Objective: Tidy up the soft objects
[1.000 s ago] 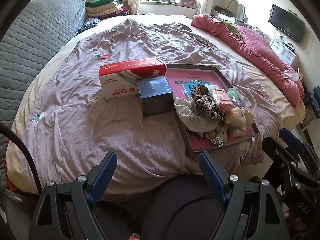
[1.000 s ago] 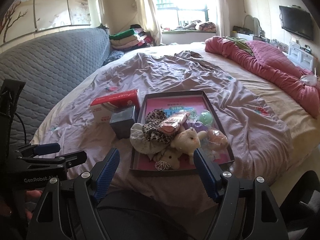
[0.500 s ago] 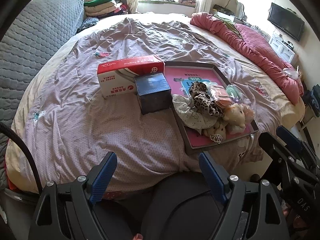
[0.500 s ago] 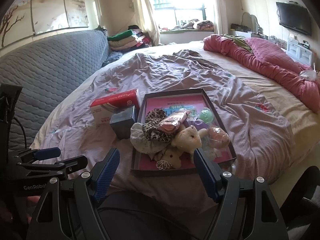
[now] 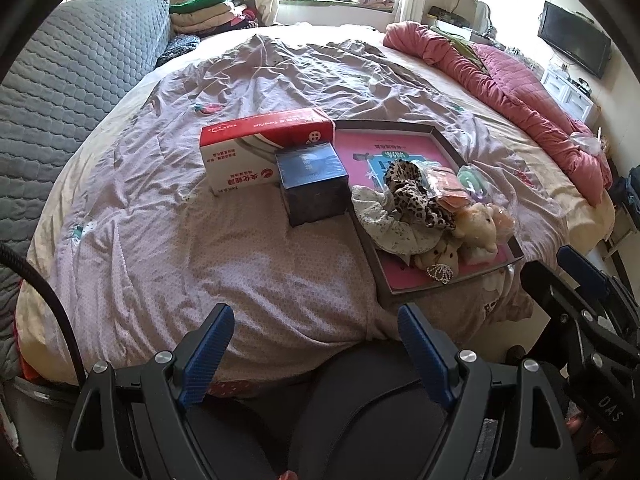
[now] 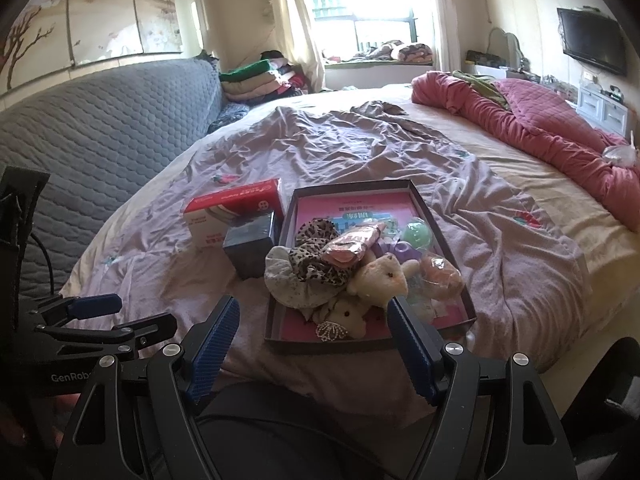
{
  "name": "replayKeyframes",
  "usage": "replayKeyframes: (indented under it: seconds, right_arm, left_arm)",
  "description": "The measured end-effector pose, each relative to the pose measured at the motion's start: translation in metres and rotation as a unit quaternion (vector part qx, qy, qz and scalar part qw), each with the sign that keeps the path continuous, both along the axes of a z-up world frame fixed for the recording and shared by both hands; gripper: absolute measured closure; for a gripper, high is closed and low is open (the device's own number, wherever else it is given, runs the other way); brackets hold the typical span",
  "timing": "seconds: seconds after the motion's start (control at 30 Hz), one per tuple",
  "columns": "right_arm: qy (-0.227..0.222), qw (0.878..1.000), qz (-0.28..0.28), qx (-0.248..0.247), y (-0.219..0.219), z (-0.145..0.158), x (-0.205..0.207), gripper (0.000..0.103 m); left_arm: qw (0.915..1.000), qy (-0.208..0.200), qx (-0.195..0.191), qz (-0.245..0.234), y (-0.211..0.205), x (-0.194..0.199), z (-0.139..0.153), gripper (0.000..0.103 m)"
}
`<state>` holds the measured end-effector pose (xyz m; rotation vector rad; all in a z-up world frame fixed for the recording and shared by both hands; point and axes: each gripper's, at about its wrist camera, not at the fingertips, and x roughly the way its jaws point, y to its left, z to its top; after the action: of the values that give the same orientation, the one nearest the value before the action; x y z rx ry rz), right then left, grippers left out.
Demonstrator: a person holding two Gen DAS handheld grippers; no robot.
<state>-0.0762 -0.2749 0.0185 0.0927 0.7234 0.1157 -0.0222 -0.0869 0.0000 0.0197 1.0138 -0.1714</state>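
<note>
Soft objects (image 6: 340, 264) lie heaped in a shallow dark-rimmed tray (image 6: 464, 292) on the bed (image 5: 200, 264): a leopard-print scrunchie (image 6: 316, 252), a pale fabric piece (image 6: 288, 284), a cream plush bear (image 6: 384, 276), a smaller plush toy (image 6: 348, 316) and wrapped squishy things. The heap sits ahead of the right gripper (image 6: 312, 340), mostly between its jaws and a little beyond them. From the left gripper (image 5: 312, 348) the tray is ahead and off to the right of the jaws.

Both pairs of jaws stand wide apart, holding nothing.

Compared with half a second ago, both cameras have drawn slightly nearer the bed; the boxes and tray loom a little larger, and nothing on the bed has shifted. That reads as an approach or a repositioning (which stage of sorting, the scene cannot settle).

Straight ahead of the left jaws, a dark blue box (image 5: 312, 184) stands close against the tray's left rim, with a red and white carton (image 5: 256, 148) just behind it. Open bedsheet lies between the left jaws and those boxes, and to their left. The tray's near edge is close to the bed's edge, leaving little margin there.
</note>
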Motion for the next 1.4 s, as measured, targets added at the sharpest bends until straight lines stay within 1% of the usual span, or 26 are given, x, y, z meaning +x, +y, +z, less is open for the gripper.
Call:
replayKeyframes:
  seconds: [0.47,1.07,1.17,1.4]
  right_arm:
    - [-0.003,1.0,0.0,-0.001,-0.0002,0.0016,-0.0018,0.025]
    - [-0.001,1.0,0.006,-0.004,-0.001,0.0024,-0.0024,0.025]
    - [-0.003,1.0,0.002,-0.003,-0.0038,0.0024,-0.0029,0.025]
    - [-0.002,1.0,-0.002,-0.001,-0.0066,0.0021,-0.0032,0.025]
  left_arm:
    - [0.9999,0.002,0.011,0.002,-0.0007,-0.001,-0.002,0.02]
    - [0.9993,-0.006,0.037,0.007,-0.0019,0.0021,-0.0029,0.02]
    - [0.9995,-0.01,0.031,0.003,-0.0016,0.0016,-0.0024,0.02]
    - [0.9995,-0.006,0.032,0.004,-0.0008,0.0033,-0.0028,0.02]
